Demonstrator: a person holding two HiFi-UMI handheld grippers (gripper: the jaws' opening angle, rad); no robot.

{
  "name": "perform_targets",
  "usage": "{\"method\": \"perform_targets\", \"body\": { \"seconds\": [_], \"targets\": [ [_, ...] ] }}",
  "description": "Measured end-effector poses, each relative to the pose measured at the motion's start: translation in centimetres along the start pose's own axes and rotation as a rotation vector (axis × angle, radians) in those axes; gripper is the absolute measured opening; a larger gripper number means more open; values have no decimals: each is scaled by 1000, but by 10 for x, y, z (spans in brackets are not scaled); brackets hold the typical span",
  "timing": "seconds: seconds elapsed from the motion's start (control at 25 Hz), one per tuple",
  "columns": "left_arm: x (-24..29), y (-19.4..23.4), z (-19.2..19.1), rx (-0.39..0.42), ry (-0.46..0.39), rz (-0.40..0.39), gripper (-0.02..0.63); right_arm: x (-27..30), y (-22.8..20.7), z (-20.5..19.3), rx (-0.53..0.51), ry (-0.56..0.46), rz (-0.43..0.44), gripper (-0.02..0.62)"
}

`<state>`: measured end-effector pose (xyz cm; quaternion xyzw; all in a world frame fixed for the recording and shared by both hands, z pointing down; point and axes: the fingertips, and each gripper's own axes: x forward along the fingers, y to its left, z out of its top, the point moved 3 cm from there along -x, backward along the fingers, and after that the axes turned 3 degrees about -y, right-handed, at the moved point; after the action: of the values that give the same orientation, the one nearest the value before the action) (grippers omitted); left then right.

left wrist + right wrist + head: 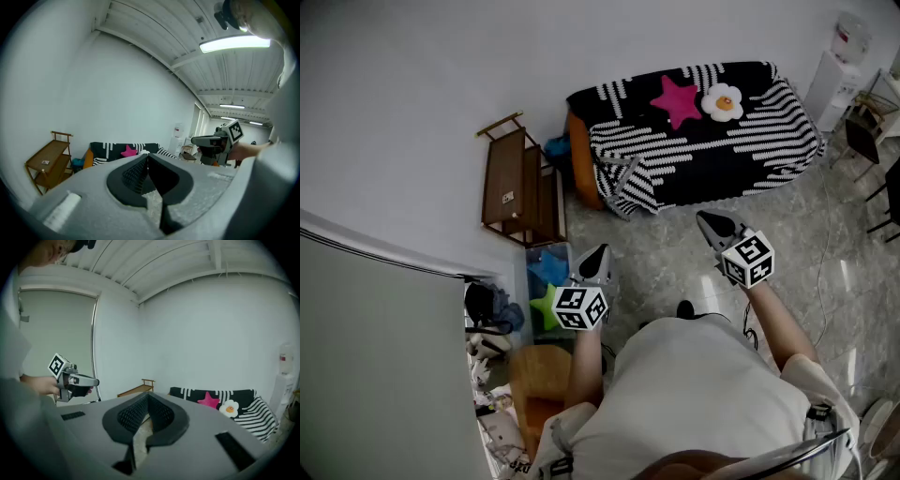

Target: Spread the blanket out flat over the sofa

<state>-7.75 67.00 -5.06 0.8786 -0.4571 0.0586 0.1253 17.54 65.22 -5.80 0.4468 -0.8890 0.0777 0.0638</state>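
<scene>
Rack: a brown wooden rack point(520, 183) stands against the wall, left of everything I am working with.
Box: a blue box point(548, 267) sits on the floor just in front of the rack, with a green star point(546, 305) lying by it, close to my left wrist.
Left gripper: my left gripper point(598, 253) is held up in the air and points toward the sofa. In the left gripper view its fingers point(136, 171) are pressed together at the tips with nothing between them.
Sofa: the sofa point(581, 159) stands by the wall ahead of me. Only its orange left end shows bare.
Blanket: the black blanket with white stripes point(712, 150) lies over the sofa, covering back, seat and front. At the front left corner it hangs in a bunched fold beside the orange end. Both my grippers are well apart from it.
Star: a pink star cushion point(677, 99) lies on the blanket near the back.
Right gripper: my right gripper point(709, 223) hovers over the grey floor point(666, 253) in front of the sofa. In the right gripper view its fingers point(161, 413) meet at the tips and hold nothing.
Egg: a fried-egg cushion point(723, 102) sits just beside the star, to its right.
Dispenser: a white water dispenser point(842, 66) stands past the sofa's right end.
</scene>
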Motion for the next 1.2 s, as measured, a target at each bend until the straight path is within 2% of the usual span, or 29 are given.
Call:
{"method": "perform_targets", "body": {
  "seconds": [0.76,1.12,1.2],
  "targets": [
    [13,1,-11,-14,10,9,18,5,-13,-7,28,-8,-8,2],
    [29,2,-12,-6,-1,37,23,17,-28,-12,24,7,26,3],
    [34,1,-12,-15,0,35,79,20,-34,-13,25,12,32,3]
  ]
}}
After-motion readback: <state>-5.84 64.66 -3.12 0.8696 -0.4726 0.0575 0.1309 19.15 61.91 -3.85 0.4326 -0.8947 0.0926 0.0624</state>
